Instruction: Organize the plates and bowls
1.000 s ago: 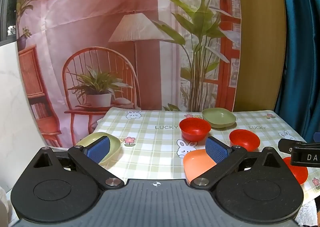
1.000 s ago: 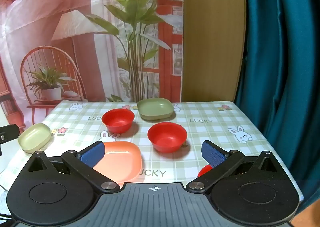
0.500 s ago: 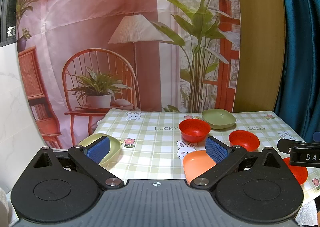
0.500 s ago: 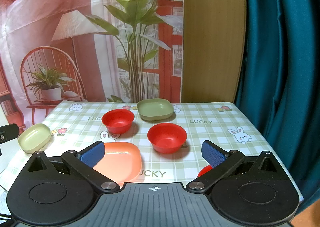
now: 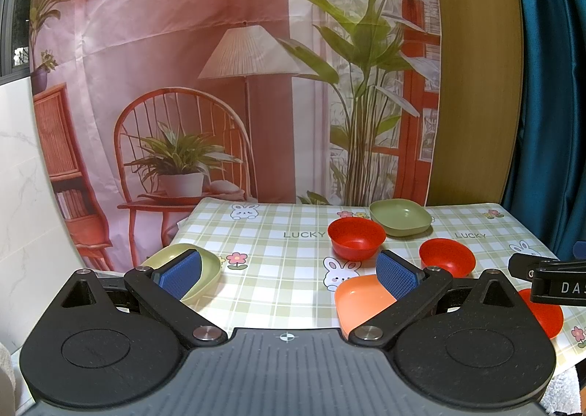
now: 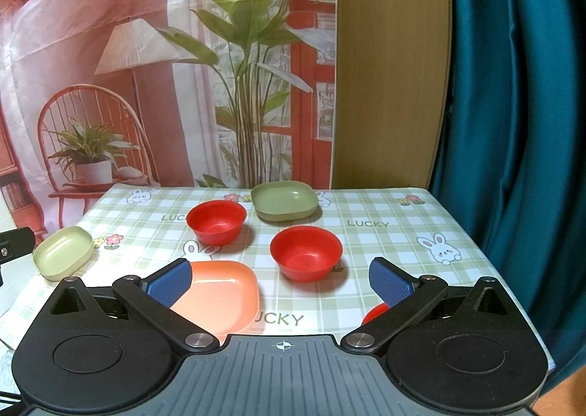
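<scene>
Almost nothing is shifting since a second ago: both your tongs are holding their hover at the near edge, and the dishes are sitting where they were.

Your left gripper (image 5: 289, 271) is hanging with its blue-padded fingers spread apart, gripping nothing. Your right gripper (image 6: 282, 278) is likewise standing wide apart and empty.

On the green-checked rabbit-print tablecloth (image 6: 366, 243), the dishes are lying as follows. A pale green rounded plastic plate (image 6: 63, 251) is sitting at the near left edge, well apart from the rest. An orange rounded-square plastic plate (image 6: 219, 293) is resting near centre, partly behind your right gripper's left finger. A red round plastic bowl (image 6: 216, 221) is standing farther back on the left, and a second red bowl (image 6: 306, 253) is sitting to its right and nearer. An olive green square plastic plate (image 6: 285, 201) is lying at the far centre. A third red bowl (image 5: 544, 311) is showing at the near right edge, mostly hidden in the right view.
</scene>
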`<state>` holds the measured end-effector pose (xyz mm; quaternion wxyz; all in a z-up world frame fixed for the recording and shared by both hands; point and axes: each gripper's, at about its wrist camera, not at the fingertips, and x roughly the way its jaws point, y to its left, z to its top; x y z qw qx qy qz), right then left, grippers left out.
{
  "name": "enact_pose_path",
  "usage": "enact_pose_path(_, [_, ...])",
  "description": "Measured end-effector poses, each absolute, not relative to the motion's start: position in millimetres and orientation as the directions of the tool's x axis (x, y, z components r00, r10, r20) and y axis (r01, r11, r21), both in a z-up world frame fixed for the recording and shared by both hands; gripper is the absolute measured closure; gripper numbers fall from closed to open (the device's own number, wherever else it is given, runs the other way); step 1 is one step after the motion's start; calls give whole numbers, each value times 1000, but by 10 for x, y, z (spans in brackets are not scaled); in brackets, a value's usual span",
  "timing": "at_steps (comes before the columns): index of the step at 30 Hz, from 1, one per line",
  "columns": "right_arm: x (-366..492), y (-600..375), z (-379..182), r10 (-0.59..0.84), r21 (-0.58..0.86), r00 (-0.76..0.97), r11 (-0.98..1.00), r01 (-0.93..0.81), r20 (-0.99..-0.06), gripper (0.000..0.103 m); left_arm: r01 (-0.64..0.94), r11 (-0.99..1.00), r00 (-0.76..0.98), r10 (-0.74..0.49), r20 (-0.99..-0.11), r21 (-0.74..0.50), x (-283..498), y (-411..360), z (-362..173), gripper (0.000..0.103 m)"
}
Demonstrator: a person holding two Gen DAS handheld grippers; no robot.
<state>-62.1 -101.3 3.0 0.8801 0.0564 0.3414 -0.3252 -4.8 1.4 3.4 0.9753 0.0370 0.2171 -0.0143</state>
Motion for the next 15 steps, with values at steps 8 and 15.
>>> enact_pose_path(8, [-614, -1013, 10, -534, -123, 555, 782, 611, -637, 0, 43, 997, 905, -12, -426, 65, -51, 16, 22, 1])
enact_pose_path(15, [-614, -1016, 24, -534, -123, 555, 782, 611, -638, 0, 44, 997, 903, -13, -429, 63, -52, 13, 2, 1])
